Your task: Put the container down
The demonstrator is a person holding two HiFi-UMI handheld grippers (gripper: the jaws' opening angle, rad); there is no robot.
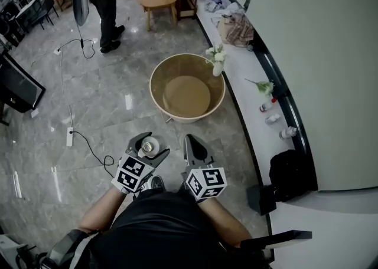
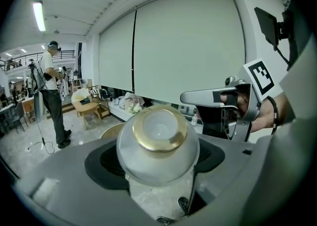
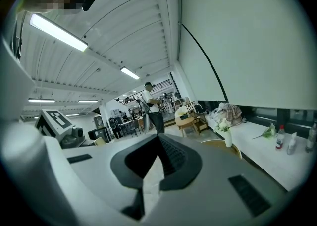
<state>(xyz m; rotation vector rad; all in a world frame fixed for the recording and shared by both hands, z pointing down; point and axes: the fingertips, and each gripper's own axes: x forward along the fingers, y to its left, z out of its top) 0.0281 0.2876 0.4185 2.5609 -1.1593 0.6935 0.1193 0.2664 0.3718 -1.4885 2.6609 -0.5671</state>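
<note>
A small white round container [image 2: 158, 145] with a gold rim fills the middle of the left gripper view, its opening turned toward the camera. My left gripper [image 2: 157, 159] is shut on it, one dark pad pressing each side. In the head view the container [image 1: 149, 145] sits in the left gripper [image 1: 147, 147], held above the grey marble floor in front of the person. My right gripper [image 1: 194, 145] hangs beside it, shut with nothing in it. Its fingertips [image 3: 159, 140] meet in the right gripper view.
A large tan round basin [image 1: 187, 88] stands on the floor ahead. A white ledge [image 1: 248, 85] runs along the right wall with a flower vase [image 1: 217, 61], small bottles [image 1: 271, 111] and a bag. A cable and power strip [image 1: 69, 137] lie left. A person [image 1: 103, 2] stands far back.
</note>
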